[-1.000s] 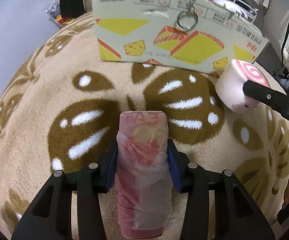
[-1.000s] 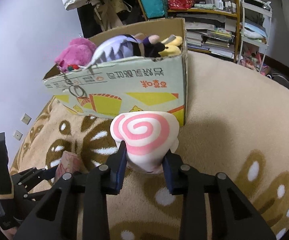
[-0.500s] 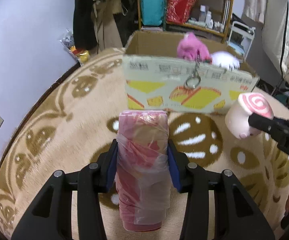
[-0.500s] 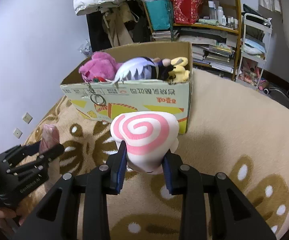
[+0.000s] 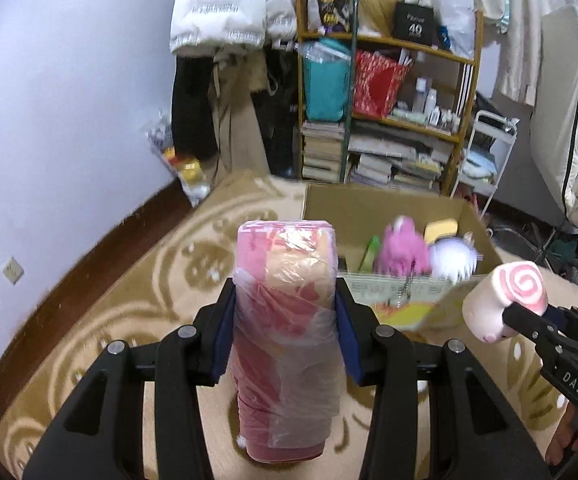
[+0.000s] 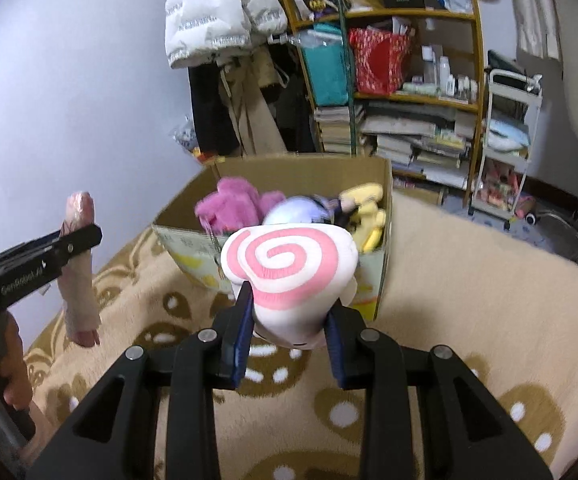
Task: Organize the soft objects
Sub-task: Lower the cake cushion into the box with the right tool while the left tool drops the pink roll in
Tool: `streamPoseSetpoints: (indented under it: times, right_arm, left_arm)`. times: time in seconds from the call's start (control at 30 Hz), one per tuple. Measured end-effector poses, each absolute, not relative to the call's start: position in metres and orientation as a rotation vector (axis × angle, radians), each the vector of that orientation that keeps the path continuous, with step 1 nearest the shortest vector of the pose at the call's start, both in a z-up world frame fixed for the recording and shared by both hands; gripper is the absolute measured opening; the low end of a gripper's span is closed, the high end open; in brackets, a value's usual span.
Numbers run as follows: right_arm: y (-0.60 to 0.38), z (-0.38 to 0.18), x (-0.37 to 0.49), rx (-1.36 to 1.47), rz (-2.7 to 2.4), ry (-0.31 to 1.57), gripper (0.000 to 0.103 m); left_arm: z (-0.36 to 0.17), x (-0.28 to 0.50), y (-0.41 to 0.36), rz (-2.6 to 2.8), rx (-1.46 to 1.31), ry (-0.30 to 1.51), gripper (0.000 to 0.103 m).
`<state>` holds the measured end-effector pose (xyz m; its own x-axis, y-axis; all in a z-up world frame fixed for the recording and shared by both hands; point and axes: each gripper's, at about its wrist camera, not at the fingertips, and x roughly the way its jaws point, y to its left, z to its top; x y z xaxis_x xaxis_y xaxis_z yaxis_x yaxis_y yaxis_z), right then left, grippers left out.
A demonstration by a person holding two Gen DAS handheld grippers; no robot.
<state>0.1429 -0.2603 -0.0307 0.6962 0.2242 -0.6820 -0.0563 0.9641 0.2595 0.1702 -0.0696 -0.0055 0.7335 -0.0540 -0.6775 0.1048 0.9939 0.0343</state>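
The left gripper (image 5: 285, 332) grasps a pink wrapped roll (image 5: 285, 344) and the right gripper (image 6: 289, 320) grasps a swirl plush (image 6: 289, 272), both above the rug (image 6: 469, 280) near the cardboard box (image 6: 385, 216).

A cardboard box (image 6: 381, 216) stands on the rug (image 6: 469, 280), with plush toys (image 6: 233, 204) inside it. Behind the box a shelf (image 6: 409, 96) stands against the wall, a small cart (image 6: 505, 144) to its right. What looks like a jacket (image 6: 217, 12) hangs left of the shelf.
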Motion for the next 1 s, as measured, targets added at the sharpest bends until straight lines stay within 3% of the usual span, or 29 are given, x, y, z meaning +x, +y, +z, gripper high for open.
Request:
streamPoseSetpoints:
  times: [0.57, 1.0]
  right_arm:
    - [-0.272, 0.027, 0.183, 0.234, 0.091, 0.659, 0.034]
    - [-0.258, 0.006, 0.246, 0.223, 0.104, 0.759, 0.036]
  left_arm:
    - [0.062, 0.220, -0.103, -0.200, 0.216, 0.538, 0.044]
    - [0.019, 0.271, -0.121, -0.240, 0.158, 0.673, 0.044]
